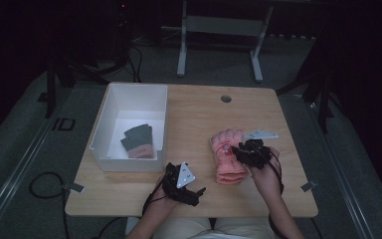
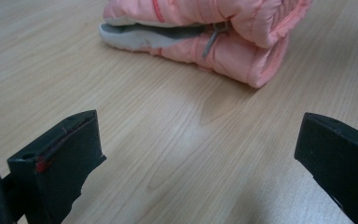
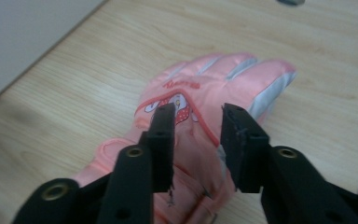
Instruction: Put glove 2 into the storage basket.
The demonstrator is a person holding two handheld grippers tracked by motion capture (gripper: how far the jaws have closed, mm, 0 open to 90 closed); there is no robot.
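Pink ski glove point(image 1: 227, 155) lies on the table right of the white bin point(image 1: 105, 115), which already holds a grey glove point(image 1: 139, 140). Right gripper point(image 3: 198, 116) is over it, jaws half closed; can't tell if it's pinching fabric. Left gripper point(image 1: 195, 191) sits wide open nearby. Probably next: clamp, lift, carry binward. Glove's underside is hidden.
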